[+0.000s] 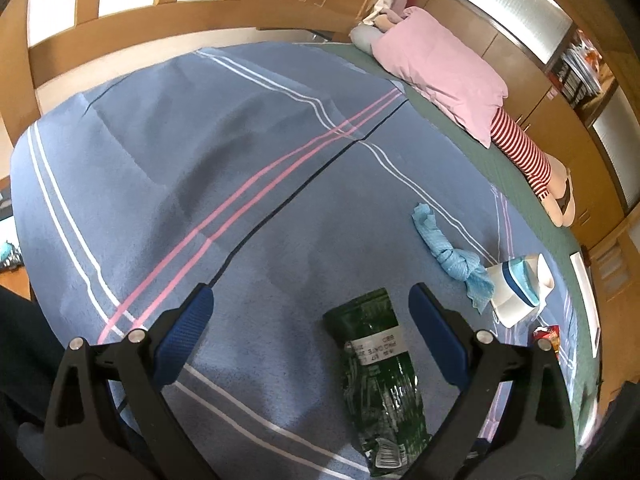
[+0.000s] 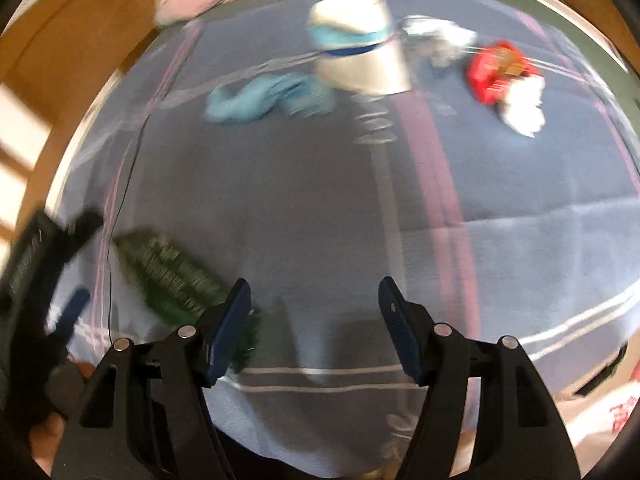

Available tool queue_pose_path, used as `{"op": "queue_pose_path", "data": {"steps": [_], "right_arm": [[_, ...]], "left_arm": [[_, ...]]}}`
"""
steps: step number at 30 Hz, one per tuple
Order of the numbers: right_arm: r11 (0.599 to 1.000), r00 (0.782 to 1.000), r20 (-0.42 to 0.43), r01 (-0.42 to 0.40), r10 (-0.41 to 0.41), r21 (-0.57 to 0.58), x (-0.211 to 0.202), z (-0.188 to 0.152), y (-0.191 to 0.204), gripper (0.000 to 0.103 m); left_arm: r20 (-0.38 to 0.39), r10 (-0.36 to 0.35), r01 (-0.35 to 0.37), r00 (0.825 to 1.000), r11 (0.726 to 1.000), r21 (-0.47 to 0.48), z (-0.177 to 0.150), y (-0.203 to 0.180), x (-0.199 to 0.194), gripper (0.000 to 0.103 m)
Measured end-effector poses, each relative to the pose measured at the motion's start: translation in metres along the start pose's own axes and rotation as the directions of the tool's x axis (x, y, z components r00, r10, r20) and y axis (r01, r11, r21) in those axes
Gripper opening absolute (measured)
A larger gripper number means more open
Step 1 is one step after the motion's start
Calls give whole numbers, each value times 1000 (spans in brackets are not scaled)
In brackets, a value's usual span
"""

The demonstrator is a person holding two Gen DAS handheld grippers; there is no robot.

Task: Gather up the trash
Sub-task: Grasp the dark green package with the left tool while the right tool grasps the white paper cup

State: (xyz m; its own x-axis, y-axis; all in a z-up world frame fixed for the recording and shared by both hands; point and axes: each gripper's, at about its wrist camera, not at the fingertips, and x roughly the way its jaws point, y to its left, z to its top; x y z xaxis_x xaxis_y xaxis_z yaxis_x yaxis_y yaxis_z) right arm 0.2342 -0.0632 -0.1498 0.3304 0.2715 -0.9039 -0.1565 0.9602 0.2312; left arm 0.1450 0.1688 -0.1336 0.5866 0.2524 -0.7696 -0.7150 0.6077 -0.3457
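Note:
A crumpled green wrapper [image 1: 376, 384] lies on the blue blanket [image 1: 224, 168], between the wide-open fingers of my left gripper [image 1: 310, 304], nearer the right finger. It also shows blurred at the left of the right wrist view [image 2: 168, 276]. A knotted blue cloth [image 1: 452, 256] and a white and blue cup on its side [image 1: 520, 288] lie to the right. A red wrapper [image 1: 546, 336] peeks beyond the cup. My right gripper [image 2: 314, 296] is open and empty above the blanket. Ahead of it lie the cup [image 2: 360, 52], the blue cloth [image 2: 256, 98], the red wrapper [image 2: 496, 70] and a white scrap [image 2: 524, 110].
A pink pillow [image 1: 436, 68] and a doll with red striped legs [image 1: 528, 156] lie on the green sheet along the bed's far side. Wooden cabinets [image 1: 568, 128] line the wall. The left gripper [image 2: 44, 280] shows at the left edge of the right wrist view.

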Motion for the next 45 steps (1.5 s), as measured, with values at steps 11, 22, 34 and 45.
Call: {"op": "queue_pose_path", "data": {"steps": [11,22,34,45], "right_arm": [[966,975,146,133,-167,220,-36,49,-95,66],[992,956,271,124,-110,-37,-3,142,0,85],[929,946,218,290,-241,-231,44,142,24,41],[985,962,248,140,-111,-101,-44,70,-30,41]], "left_arm": [[-120,-82,90,989,994,63,-13,-19,11,98],[-234,-48,93,971,979,183,-34,-47,36,98],[-219,1,72,976,942,327,-45,-71,49,60],[-193,-61,135,979,906,400,-48,-82,39,39]]}}
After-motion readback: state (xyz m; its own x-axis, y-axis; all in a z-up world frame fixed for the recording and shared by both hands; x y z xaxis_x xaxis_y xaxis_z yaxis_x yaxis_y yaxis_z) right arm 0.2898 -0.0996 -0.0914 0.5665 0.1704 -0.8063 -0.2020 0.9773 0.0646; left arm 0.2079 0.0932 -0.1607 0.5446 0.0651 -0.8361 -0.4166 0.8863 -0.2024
